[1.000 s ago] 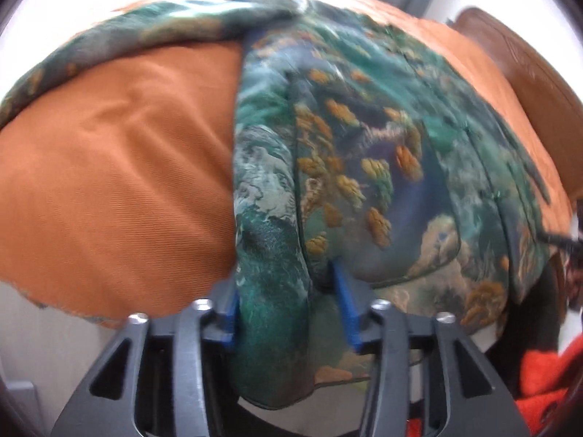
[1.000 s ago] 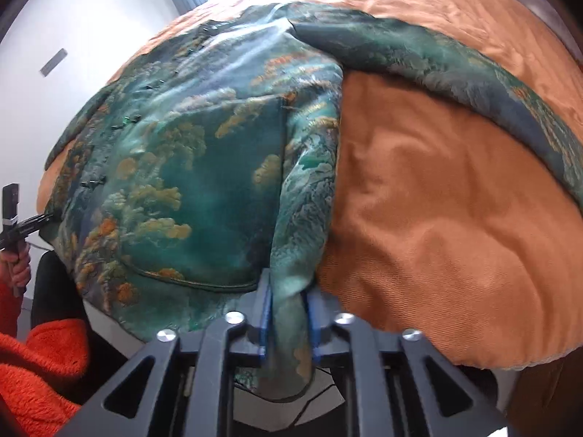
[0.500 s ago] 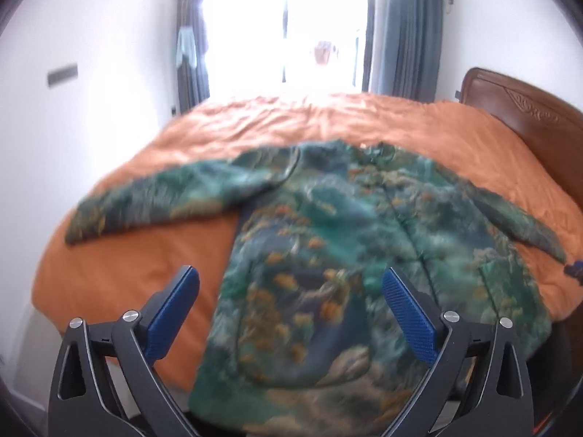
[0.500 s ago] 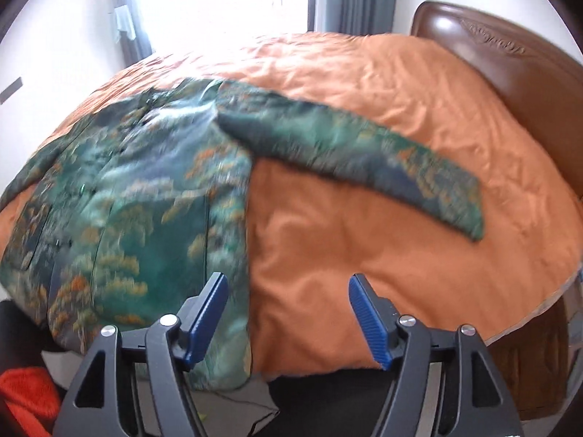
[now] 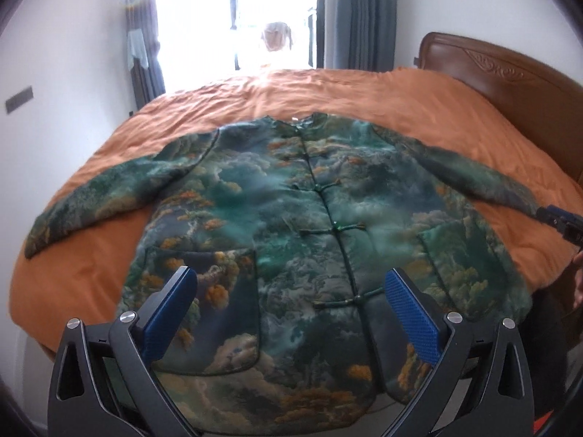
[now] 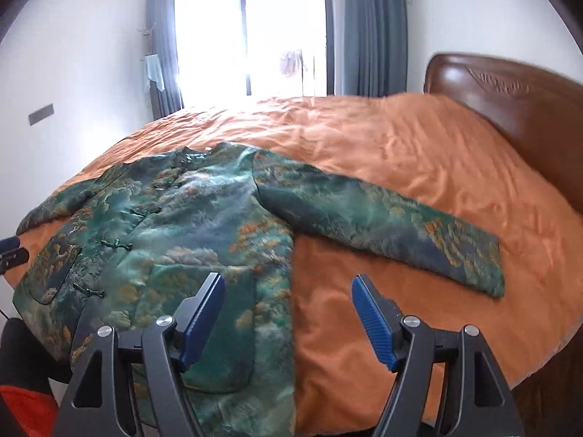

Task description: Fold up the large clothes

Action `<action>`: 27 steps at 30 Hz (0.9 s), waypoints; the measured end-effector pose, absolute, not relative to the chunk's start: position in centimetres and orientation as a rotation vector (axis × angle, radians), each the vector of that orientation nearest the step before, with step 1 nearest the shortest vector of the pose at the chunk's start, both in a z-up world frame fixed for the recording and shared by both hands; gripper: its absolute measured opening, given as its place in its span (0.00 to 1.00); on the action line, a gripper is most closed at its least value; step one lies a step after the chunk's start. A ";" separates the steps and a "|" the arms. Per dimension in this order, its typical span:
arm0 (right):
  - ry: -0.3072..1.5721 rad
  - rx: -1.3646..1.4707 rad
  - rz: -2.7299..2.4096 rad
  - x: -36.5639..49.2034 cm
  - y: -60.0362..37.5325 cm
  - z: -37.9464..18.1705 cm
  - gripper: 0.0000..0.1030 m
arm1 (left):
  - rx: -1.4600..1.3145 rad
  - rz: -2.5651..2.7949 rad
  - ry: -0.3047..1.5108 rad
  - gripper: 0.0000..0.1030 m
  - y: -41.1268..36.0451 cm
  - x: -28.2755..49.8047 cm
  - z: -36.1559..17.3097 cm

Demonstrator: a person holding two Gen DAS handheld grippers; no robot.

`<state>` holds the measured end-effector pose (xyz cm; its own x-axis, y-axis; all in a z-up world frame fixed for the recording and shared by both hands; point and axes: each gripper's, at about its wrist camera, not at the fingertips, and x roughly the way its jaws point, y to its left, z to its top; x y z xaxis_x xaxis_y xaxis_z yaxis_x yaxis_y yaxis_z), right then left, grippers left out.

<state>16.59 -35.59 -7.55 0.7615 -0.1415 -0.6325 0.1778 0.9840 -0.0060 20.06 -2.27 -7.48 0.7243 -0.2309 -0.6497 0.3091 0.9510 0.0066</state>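
Observation:
A green patterned jacket (image 5: pixel 298 225) with orange tree motifs and knot buttons lies flat, front up, on the orange bed, both sleeves spread out; its hem hangs over the near edge. It also shows in the right wrist view (image 6: pixel 189 225), its right sleeve (image 6: pixel 382 225) stretched across the cover. My left gripper (image 5: pixel 291 309) is open and empty, raised above the jacket's lower front. My right gripper (image 6: pixel 288 313) is open and empty above the jacket's right hem edge. The right gripper's tip shows at the far right of the left wrist view (image 5: pixel 563 220).
The orange bedcover (image 6: pixel 419 153) fills the bed. A brown wooden headboard (image 6: pixel 510 98) stands on the right. A bright window with grey curtains (image 5: pixel 269 18) is at the back. White walls on the left. Red clothing (image 6: pixel 25 411) is at the lower left.
Both grippers let go of the jacket's hem edges, opened wide and pulled back and up. The jacket now lies spread flat on the bed.

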 end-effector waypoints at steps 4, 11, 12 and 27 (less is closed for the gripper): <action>0.667 0.142 -0.257 16.1 -39.6 -7.4 0.72 | 0.093 -0.303 0.677 1.00 -2.4 20.3 -6.6; 0.617 0.520 -0.439 15.2 -51.8 -10.1 0.72 | 0.067 -0.295 0.716 1.00 -2.8 21.6 -7.4; 0.624 0.628 -0.477 15.0 -54.0 -11.4 0.72 | 0.064 -0.295 0.726 1.00 -2.9 21.8 -7.6; 0.465 0.713 -0.690 18.7 -58.6 -12.2 0.09 | 0.123 -0.251 0.749 1.00 -3.2 23.1 -8.7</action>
<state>18.66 -58.57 -12.23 0.6871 -0.4103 -0.5996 0.7098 0.5553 0.4334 23.13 -3.16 -8.67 0.7044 -0.1817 -0.6861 0.2687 0.9630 0.0209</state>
